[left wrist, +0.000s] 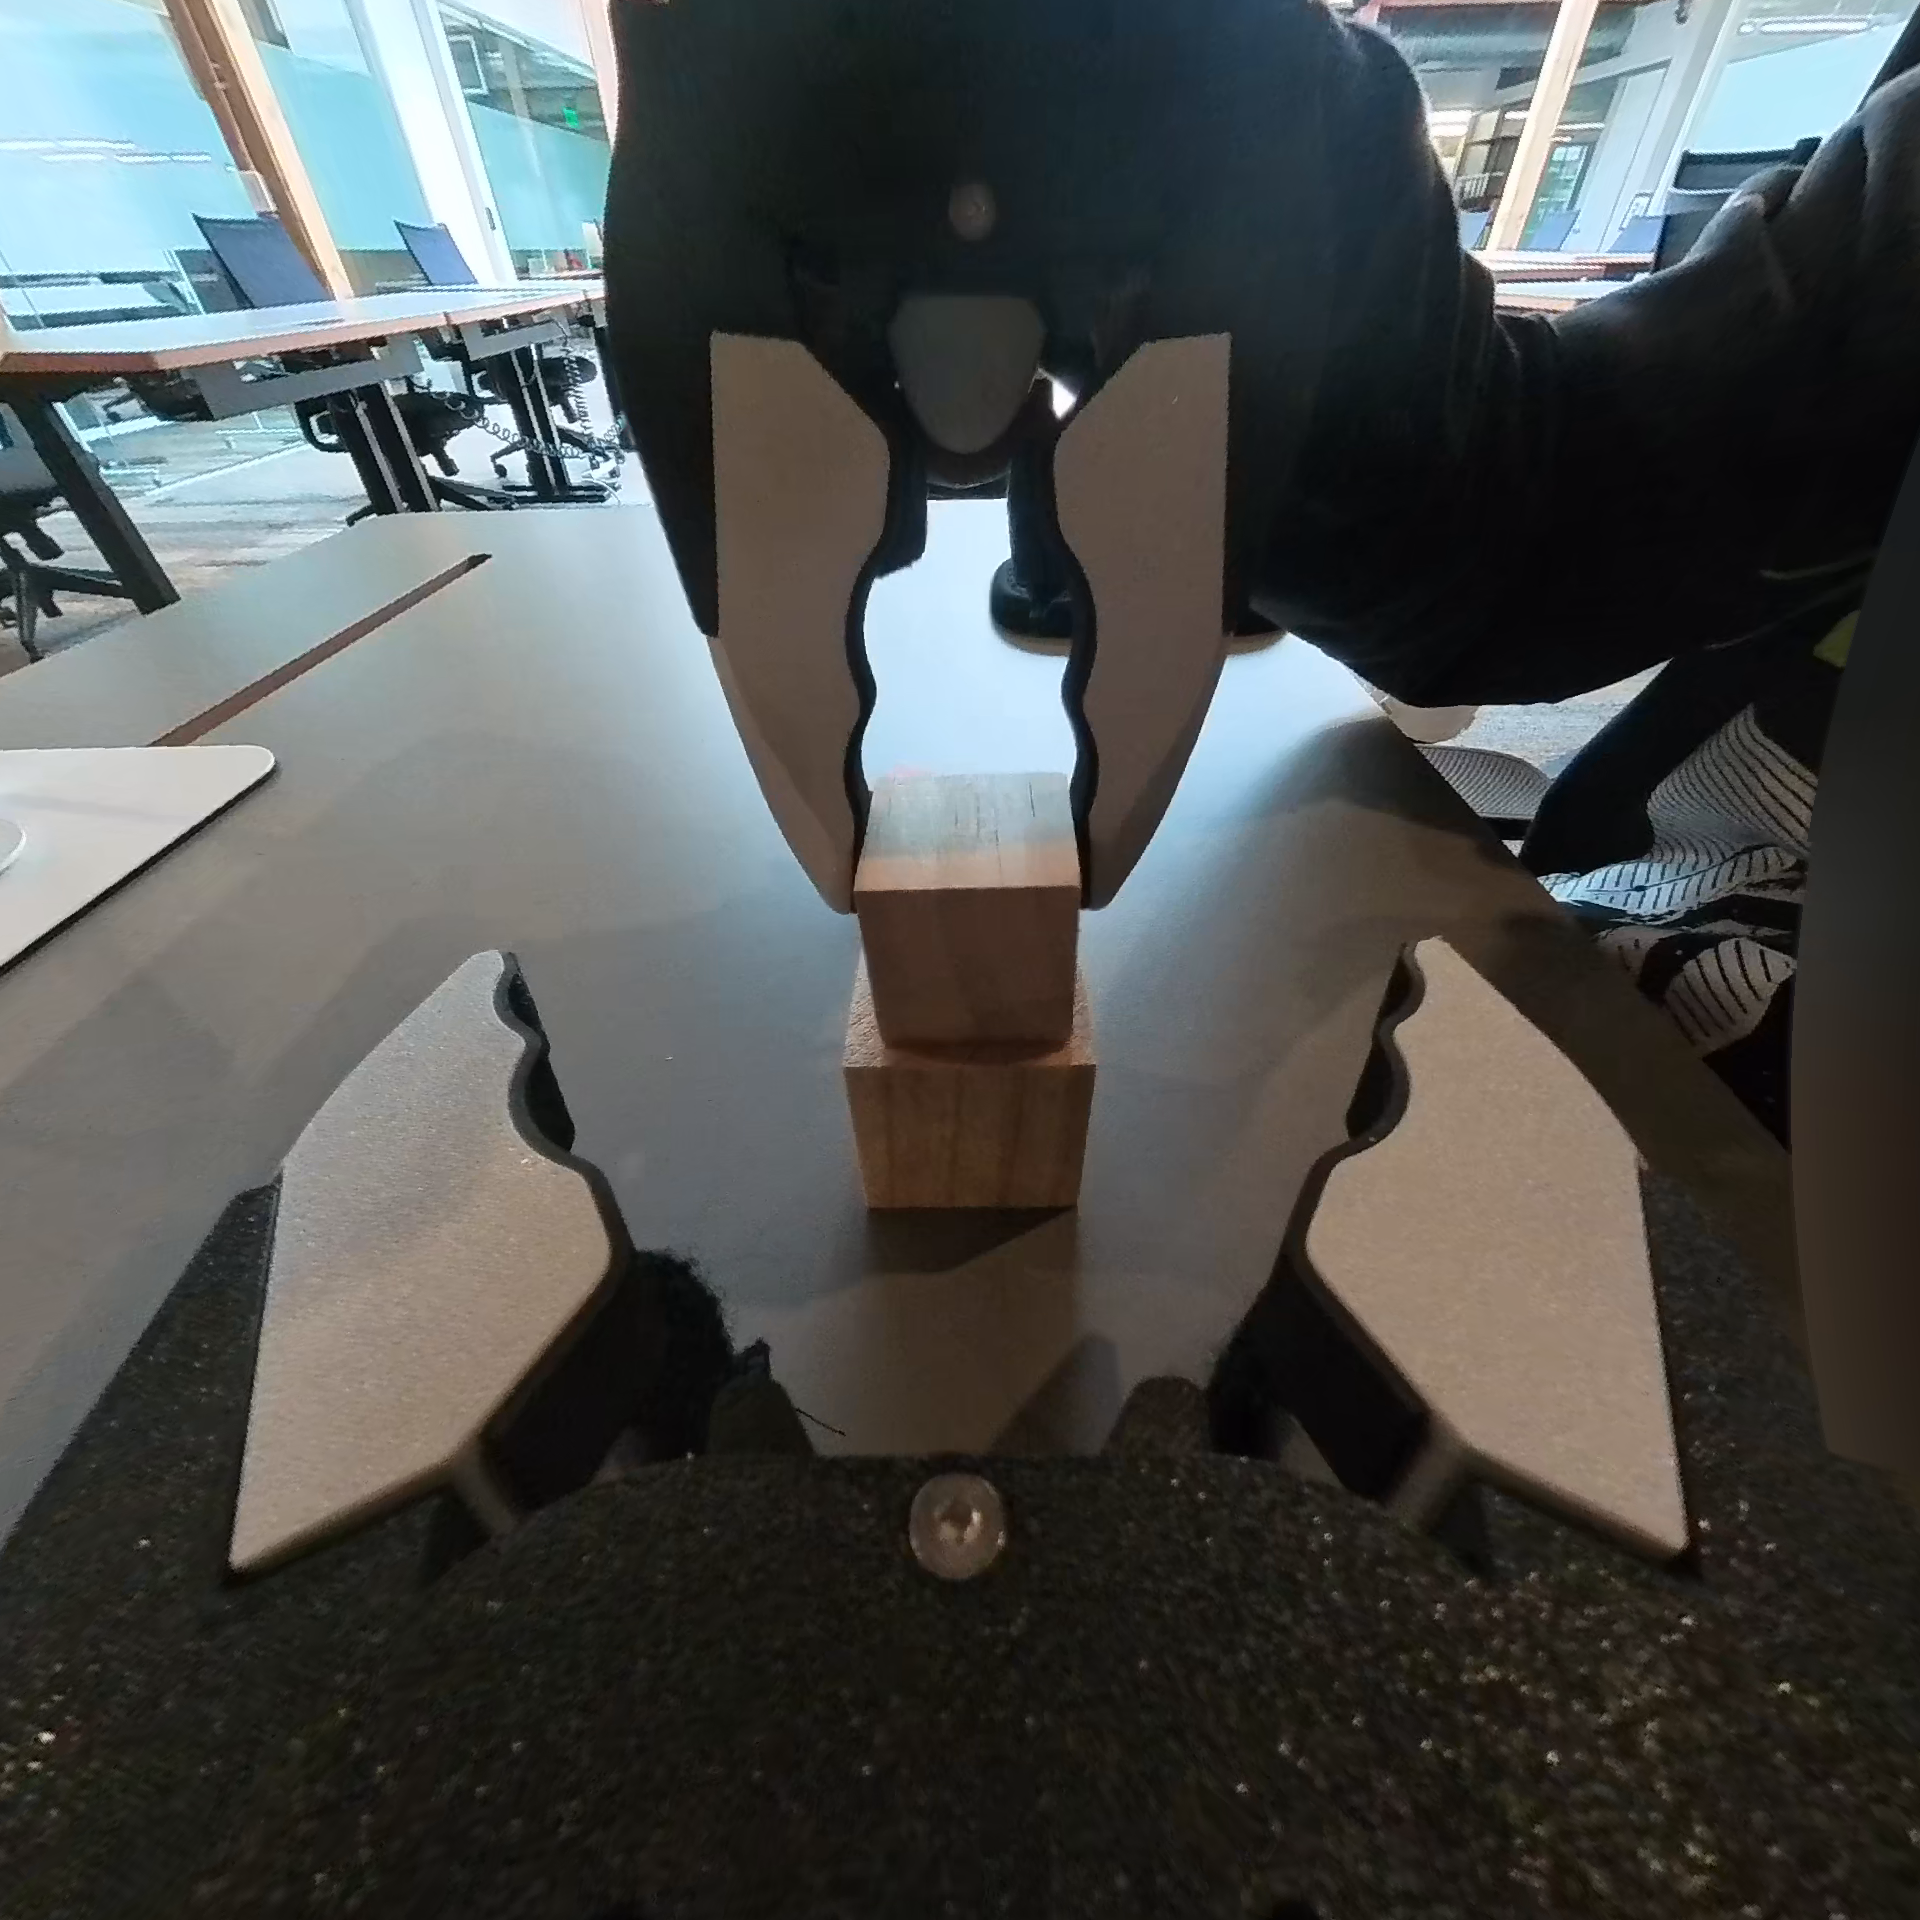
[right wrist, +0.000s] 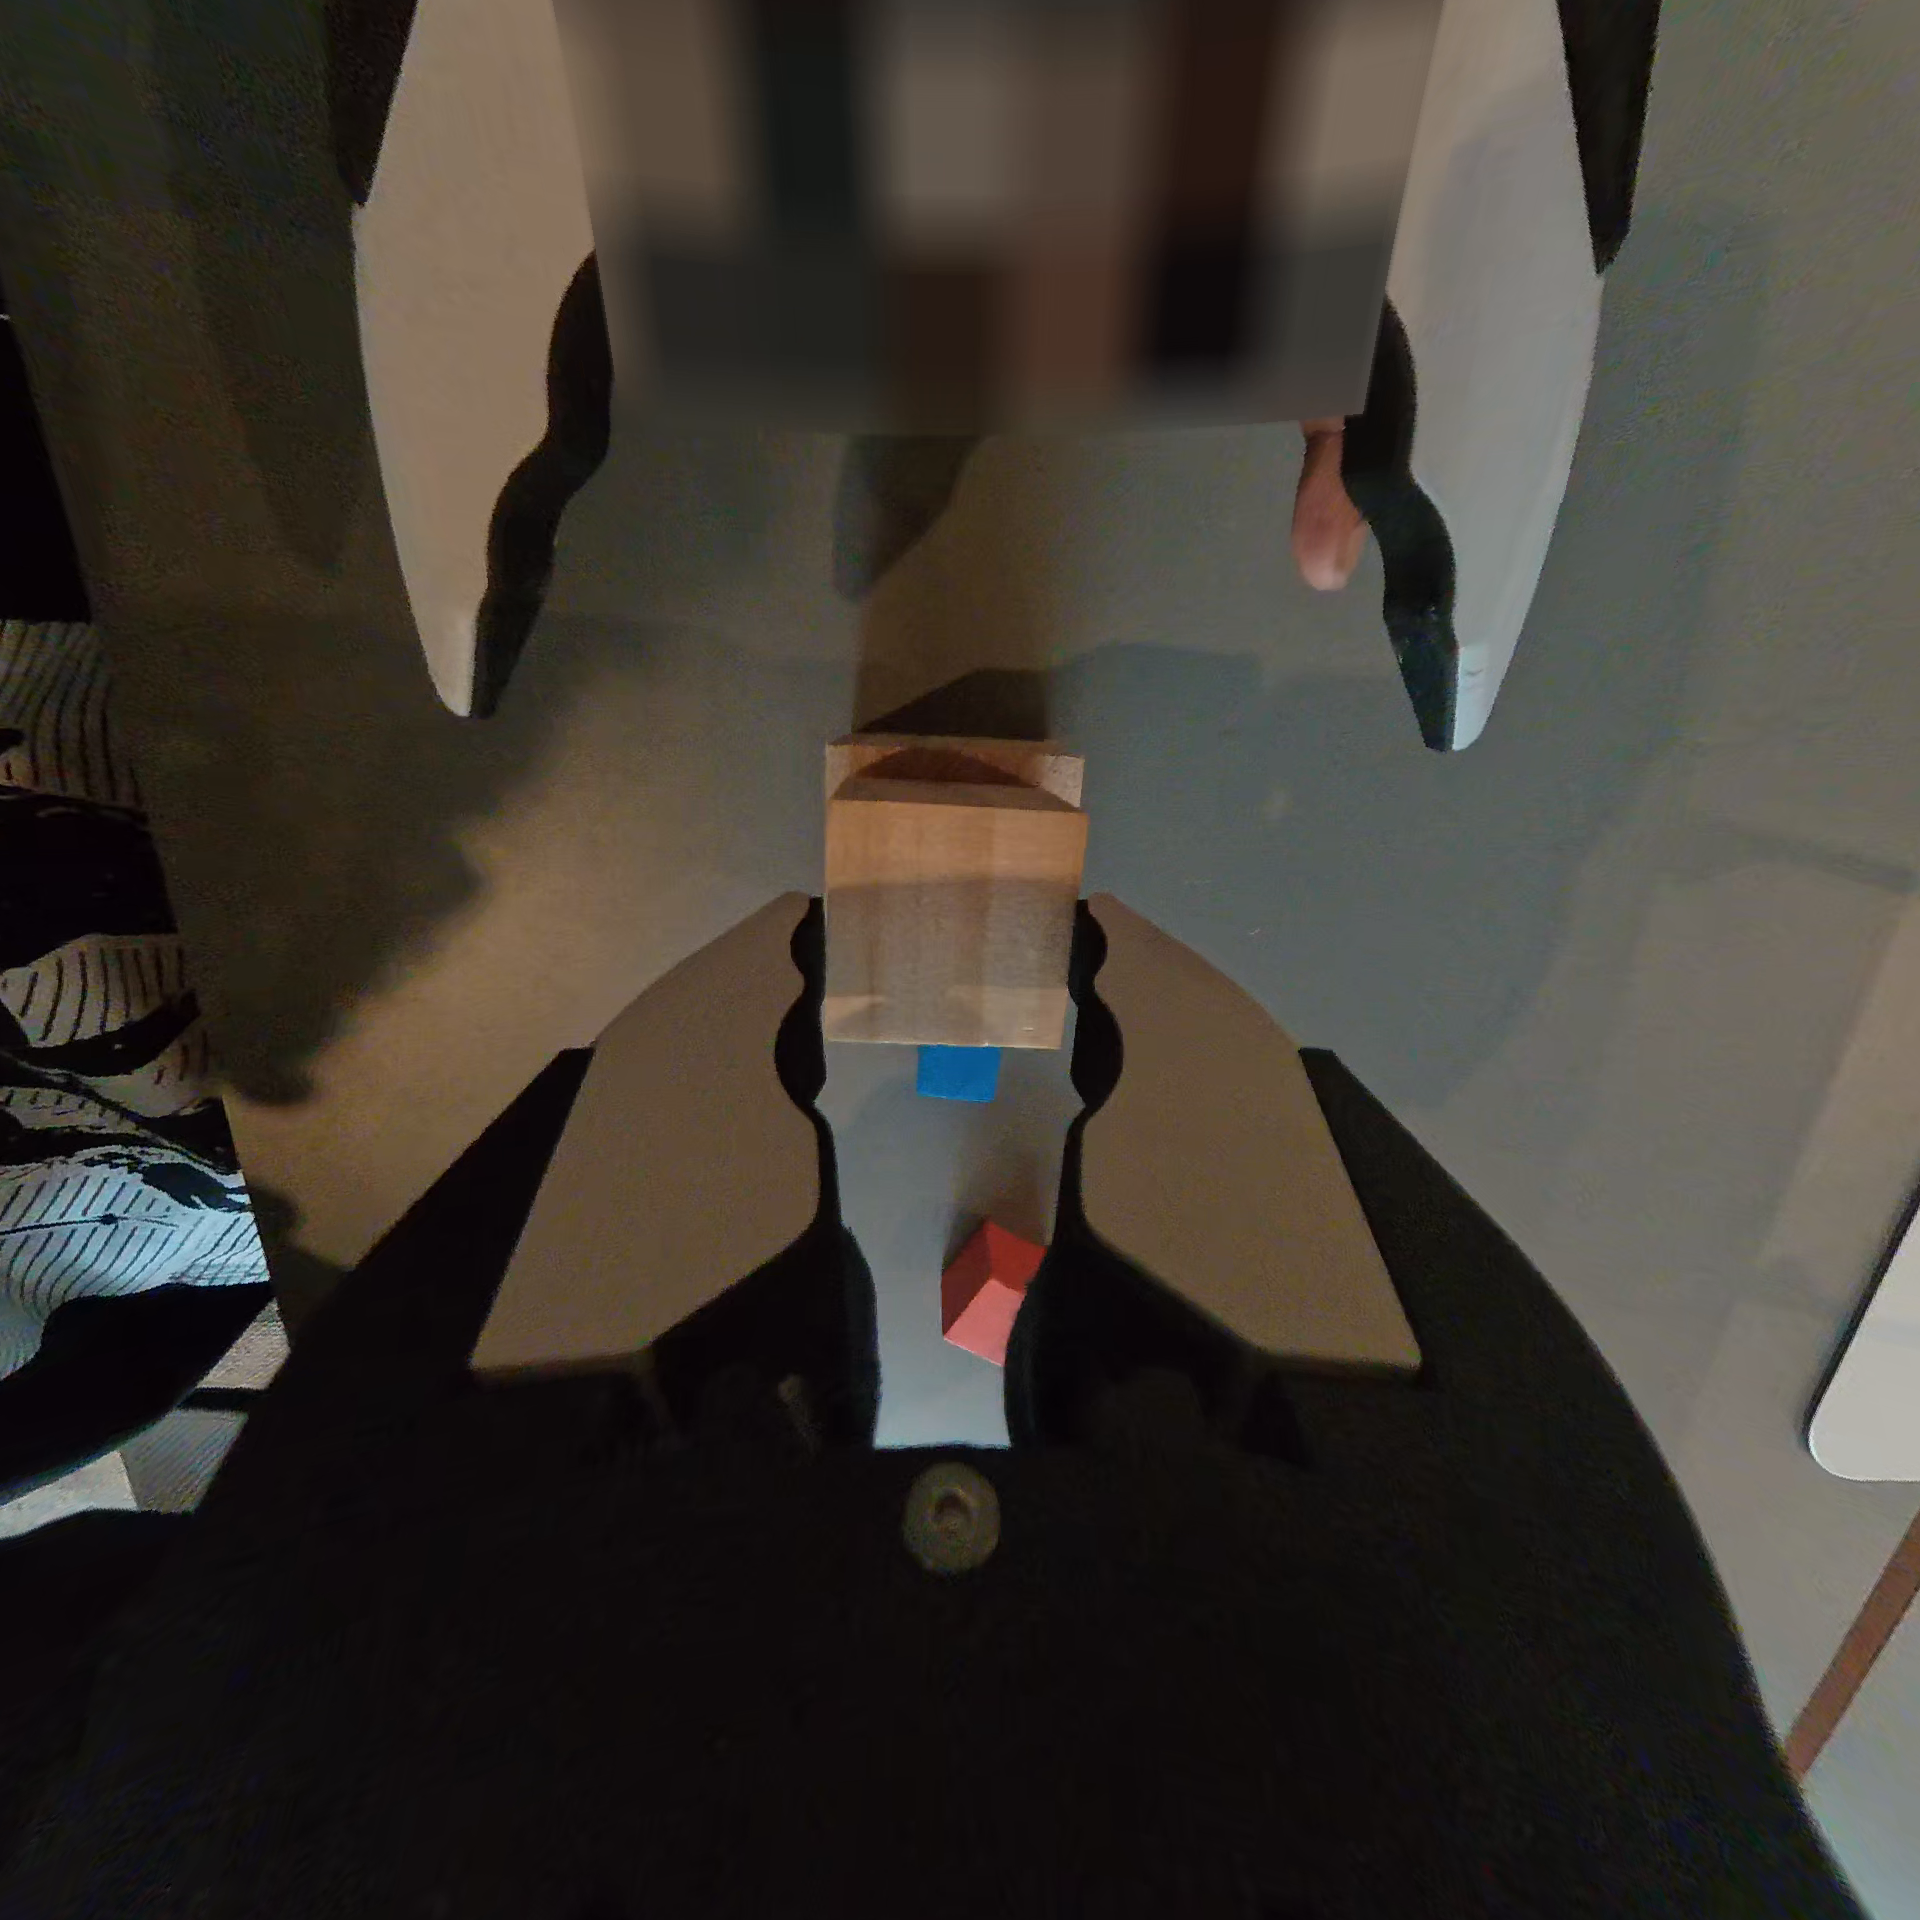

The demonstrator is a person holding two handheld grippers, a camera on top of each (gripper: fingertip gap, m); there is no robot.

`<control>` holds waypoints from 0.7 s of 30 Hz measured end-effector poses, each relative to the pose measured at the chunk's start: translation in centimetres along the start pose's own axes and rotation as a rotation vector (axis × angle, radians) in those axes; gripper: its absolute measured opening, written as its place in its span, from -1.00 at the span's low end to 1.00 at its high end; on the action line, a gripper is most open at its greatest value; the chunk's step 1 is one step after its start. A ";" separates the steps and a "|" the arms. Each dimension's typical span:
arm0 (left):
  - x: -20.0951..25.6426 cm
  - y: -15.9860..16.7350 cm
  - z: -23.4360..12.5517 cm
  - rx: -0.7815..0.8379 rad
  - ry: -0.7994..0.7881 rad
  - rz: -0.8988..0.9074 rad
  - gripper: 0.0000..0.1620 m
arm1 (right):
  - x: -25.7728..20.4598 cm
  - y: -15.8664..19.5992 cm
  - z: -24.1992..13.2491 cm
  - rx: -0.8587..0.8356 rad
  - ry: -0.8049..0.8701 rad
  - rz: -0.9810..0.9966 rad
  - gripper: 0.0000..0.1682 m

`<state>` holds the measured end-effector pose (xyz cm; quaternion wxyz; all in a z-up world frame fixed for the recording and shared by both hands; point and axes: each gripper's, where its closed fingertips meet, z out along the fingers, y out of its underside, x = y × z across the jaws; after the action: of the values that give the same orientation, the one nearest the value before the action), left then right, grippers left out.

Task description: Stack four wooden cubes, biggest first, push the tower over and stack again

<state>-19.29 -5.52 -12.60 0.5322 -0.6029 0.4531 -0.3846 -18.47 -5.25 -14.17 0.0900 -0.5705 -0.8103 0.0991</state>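
Wooden cubes sit in a two-high stack on the dark tabletop [left wrist: 520,831]: the bottom cube [left wrist: 968,1132] rests flat on the surface, and the upper cube [left wrist: 966,940] sits on it, turned a little so their edges do not line up. Nearest the left wrist camera, the left gripper [left wrist: 961,1039] has its jaws spread wide, one on either side of the stack and clear of both cubes, holding nothing. Beyond the stack, the right gripper [left wrist: 968,894] comes down from above with its jaws closed narrowly against the two sides of the upper cube, its fingertips [left wrist: 831,873] pressed to the wood near the top. From the right wrist view, looking down, the same gripper [right wrist: 948,966] clasps the upper cube [right wrist: 951,925], and the bottom cube [right wrist: 1055,774] peeks out past it. Under the held cube and between that gripper's fingers, a small blue cube [right wrist: 958,1073] and a small red cube [right wrist: 987,1304] lie apart on the table. A flat white pad [left wrist: 114,831] lies at the table's left edge, well away. Farther back stand empty desks [left wrist: 312,343] and office chairs [left wrist: 260,260] before glass partitions [left wrist: 104,156].
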 end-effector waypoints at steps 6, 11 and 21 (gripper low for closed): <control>0.0 0.0 0.0 -0.002 0.001 0.002 0.79 | 0.1 -0.1 0.1 -0.002 0.006 -0.013 -0.47; 0.0 0.0 0.0 -0.003 0.001 0.003 0.79 | 0.2 0.0 0.1 -0.013 0.014 -0.024 -0.47; 0.0 0.0 0.0 -0.002 0.001 0.002 0.79 | 0.2 0.0 0.0 0.003 0.004 -0.016 -0.47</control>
<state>-19.28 -5.53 -12.63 0.5319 -0.6028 0.4544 -0.3836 -18.56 -5.12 -14.19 0.0933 -0.5642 -0.8144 0.0985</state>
